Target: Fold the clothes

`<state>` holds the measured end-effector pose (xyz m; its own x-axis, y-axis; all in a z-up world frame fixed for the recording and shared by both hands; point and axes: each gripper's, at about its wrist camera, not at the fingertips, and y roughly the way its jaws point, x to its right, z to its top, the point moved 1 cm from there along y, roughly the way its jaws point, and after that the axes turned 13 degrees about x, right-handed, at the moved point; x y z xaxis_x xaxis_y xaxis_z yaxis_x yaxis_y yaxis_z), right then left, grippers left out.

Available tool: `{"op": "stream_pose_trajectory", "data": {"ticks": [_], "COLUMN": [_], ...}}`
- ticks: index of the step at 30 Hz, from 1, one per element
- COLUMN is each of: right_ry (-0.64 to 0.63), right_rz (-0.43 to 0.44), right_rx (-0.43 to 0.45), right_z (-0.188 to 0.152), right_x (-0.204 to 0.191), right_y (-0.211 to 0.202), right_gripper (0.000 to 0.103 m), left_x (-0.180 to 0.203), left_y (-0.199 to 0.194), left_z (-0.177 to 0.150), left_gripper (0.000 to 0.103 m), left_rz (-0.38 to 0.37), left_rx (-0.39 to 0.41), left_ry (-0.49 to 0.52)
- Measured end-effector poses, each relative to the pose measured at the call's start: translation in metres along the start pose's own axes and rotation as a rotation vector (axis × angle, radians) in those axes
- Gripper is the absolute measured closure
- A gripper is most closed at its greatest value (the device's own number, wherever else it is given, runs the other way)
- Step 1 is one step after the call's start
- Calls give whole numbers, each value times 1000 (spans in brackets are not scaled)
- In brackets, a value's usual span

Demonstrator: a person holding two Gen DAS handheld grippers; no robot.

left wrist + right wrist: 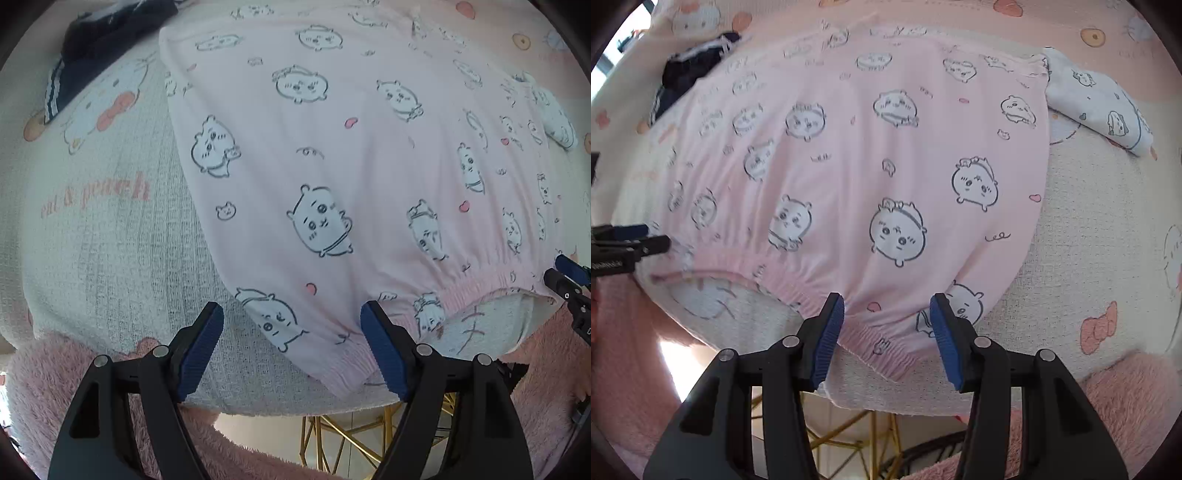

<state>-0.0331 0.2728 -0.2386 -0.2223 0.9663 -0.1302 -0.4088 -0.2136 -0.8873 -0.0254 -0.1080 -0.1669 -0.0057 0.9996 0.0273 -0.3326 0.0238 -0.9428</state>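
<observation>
A pink garment (332, 155) printed with white cartoon animals lies flat on the table, its elastic waistband toward me; it also shows in the right wrist view (871, 155). My left gripper (291, 350) is open, its blue pads on either side of the waistband's left corner, just above the cloth. My right gripper (886, 339) is open over the waistband's right corner. The right gripper's tips show at the right edge of the left wrist view (565, 280); the left gripper's tips show at the left edge of the right wrist view (631, 240).
A cat-print cloth (92, 221) covers the table. A dark navy garment (107, 40) lies at the far left. A folded white printed garment (1100, 110) lies at the far right. A fluffy pink blanket (1126, 398) hangs below the table's front edge. Gold-coloured legs (354, 439) show beneath.
</observation>
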Motion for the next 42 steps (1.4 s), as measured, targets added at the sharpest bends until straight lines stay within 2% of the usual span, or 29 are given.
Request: {"op": "stream_pose_trajectory", "data": {"ticks": [1,3,10,12,15,19,21,24,27,29,31,34,36,38,42], "right_ry": [39,70,40,24,-20,-51,-74,-73,-14,59,108,72,20,-45,45], "right_rz": [3,-47,-202,-200,-183,-176,-194,-184,-185,-153,-148,-148,-134,-192,-213], "right_rx": [18,36,37,35,51,54,27,28,2,12,39,75,59,14,19], "right_z": [4,13,32,36,57,68,66,60,51,46,44,44,38,26,10], "right_x": [7,22,62,64,70,59,59,71,95,107,107,81,60,49,83], "right_y": [-5,-9,1,7,22,40,55,50,39,30,21,13,16,24,5], "right_gripper": [54,54,54,54,54,54,54,46,40,40,44,45,45,47,43], "left_x": [4,21,85,113,158,197,190,167,137,122,121,134,153,168,149], "left_y": [-3,-2,5,12,22,51,62,65,61,52,41,38,46,54,47], "left_z": [5,19,68,84,89,112,113,110,104,104,102,98,89,76,50], "left_gripper": [24,24,24,24,24,24,24,24,20,20,20,20,20,20,20], "left_rz": [-17,-39,-113,-158,-198,-202,-173,-157,-164,-173,-200,-243,-258,-274,-233], "left_rx": [23,51,143,170,210,201,161,131,123,139,185,190,170,144,156], "left_ry": [0,34,166,235,353,414,426,433,432,389,375,355,377,399,410]}}
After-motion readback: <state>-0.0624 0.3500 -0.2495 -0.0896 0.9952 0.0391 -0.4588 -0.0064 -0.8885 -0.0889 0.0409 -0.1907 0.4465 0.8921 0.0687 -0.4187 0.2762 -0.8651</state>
